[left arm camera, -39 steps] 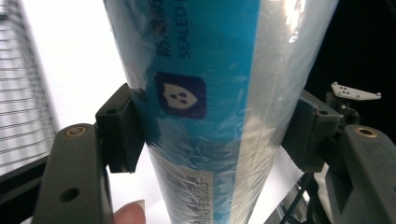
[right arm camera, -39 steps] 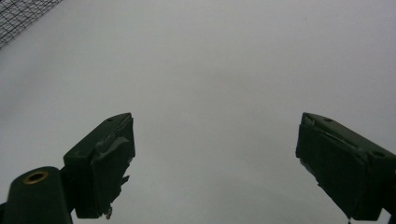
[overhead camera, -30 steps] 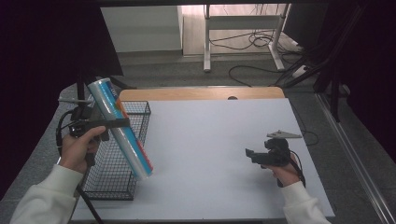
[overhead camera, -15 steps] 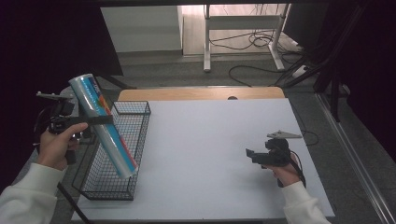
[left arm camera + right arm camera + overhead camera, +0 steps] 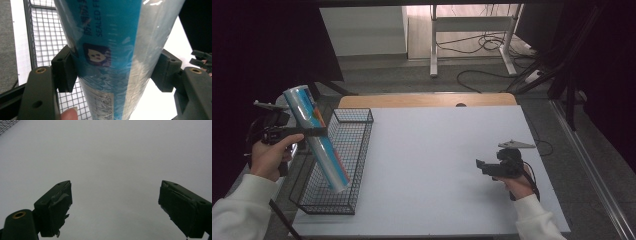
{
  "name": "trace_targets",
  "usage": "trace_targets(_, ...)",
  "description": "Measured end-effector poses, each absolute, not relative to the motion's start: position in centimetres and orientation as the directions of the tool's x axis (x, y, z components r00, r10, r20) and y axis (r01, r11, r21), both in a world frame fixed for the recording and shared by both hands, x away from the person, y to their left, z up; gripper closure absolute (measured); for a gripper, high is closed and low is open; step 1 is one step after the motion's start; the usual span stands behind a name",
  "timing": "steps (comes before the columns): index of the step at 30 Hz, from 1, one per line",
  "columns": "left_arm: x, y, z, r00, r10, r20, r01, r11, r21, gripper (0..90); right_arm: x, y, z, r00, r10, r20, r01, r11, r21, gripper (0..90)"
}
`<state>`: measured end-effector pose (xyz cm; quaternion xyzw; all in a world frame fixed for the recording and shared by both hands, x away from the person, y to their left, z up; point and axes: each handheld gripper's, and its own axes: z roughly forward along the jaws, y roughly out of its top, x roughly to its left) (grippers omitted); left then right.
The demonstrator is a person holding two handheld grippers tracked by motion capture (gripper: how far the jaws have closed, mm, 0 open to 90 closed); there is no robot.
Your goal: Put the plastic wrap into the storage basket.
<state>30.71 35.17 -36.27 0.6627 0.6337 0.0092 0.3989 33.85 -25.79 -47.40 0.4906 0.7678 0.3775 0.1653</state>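
White tabletop [image 5: 432, 165] before us carries a black wire basket [image 5: 354, 150] at its left edge. Our left gripper [image 5: 314, 131] clamps a blue plastic-wrapped roll [image 5: 317, 137], tilted above the basket. Our right gripper [image 5: 482, 166] rests on the table, jaws apart, grasping nothing.

wire basket [image 5: 343, 165] on the table's [image 5: 437, 165] left edge.

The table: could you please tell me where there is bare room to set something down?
The white table top is bare between the wire basket and the right gripper, and from there back to the wooden edge. The left side is crowded: the left gripper holds a blue roll over the basket.
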Motion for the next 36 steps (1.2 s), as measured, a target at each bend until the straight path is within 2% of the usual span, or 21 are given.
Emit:
trace_targets(23,31.9,33.9,-40.2,0.167,0.873,-0.458,0.888,0.068,0.454,31.9,34.1,-26.2,-47.5,-0.451,0.885,0.112,0.635,0.230,0.738,11.8)
trace_targets(36,34.6,33.5,-42.6,0.092,0.872,-0.481,0.897,0.138,0.421,31.7,34.2,-26.3,-47.6,-0.444,0.889,0.112,0.642,0.229,0.732,11.8)
